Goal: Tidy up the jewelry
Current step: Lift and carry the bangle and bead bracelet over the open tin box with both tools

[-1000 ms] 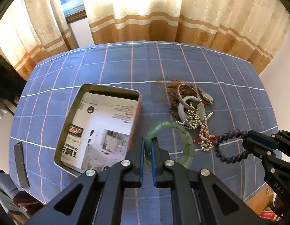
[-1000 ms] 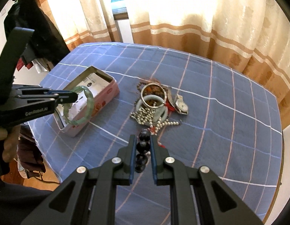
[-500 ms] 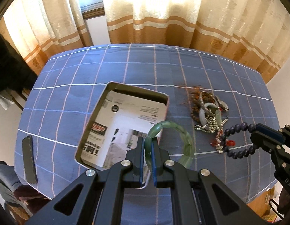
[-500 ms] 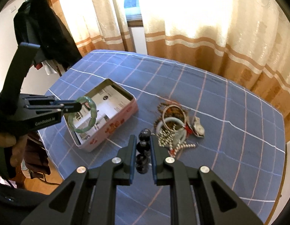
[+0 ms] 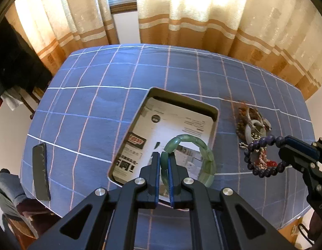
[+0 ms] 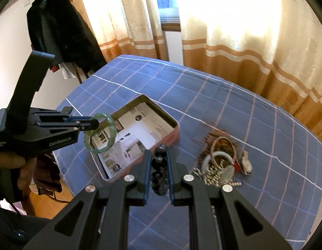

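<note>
Green bangle (image 5: pixel 190 158) upright, edge-on in jaws

Striped curtains (image 5: pixel 202 20), hanging black coat (image 6: pixel 60 27)

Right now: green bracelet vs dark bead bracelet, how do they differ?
The green bracelet is pale, translucent, with flat oblong segments; the dark bead bracelet is near-black purple round beads. Green is clamped in the left gripper and hangs over the open tin; dark is clamped in the right gripper, off to the tin's side by the jewelry pile. Both are held off the table.
</note>
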`<state>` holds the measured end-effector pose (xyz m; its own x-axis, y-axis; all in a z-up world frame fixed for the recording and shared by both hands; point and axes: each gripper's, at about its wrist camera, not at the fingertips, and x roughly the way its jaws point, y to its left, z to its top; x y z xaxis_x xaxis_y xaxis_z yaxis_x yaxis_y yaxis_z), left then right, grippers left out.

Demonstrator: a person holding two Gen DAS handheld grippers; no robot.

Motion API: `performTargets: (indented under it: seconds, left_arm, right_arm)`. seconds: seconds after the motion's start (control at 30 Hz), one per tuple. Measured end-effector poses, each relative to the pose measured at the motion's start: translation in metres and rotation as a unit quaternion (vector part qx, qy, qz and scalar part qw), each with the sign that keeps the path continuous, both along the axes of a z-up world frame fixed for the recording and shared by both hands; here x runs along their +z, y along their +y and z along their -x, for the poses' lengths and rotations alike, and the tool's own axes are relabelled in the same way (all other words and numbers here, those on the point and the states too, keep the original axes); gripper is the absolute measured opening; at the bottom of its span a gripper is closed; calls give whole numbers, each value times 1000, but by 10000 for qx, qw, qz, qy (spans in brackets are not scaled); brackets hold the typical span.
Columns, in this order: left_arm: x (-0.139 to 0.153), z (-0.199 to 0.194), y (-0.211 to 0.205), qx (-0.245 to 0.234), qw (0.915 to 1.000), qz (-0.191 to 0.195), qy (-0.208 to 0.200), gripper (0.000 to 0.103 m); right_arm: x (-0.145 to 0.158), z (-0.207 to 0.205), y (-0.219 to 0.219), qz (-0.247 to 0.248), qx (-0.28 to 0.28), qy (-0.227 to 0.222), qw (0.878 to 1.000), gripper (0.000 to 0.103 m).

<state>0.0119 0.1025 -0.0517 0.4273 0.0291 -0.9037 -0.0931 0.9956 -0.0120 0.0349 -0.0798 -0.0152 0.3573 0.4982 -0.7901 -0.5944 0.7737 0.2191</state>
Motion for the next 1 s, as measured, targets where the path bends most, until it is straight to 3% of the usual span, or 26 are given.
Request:
performTargets:
  seconds: [0.67,1.0]
  left_arm:
    - [-11,-16,40,214,9997,-5,114,6]
    - [-29,-25,47,217,9994,-10,286,6]
  right_arm:
    - [-4,-20,71,-176,557,128,9982,17]
    - [-20,-26,92,-131,685,322,9970,17]
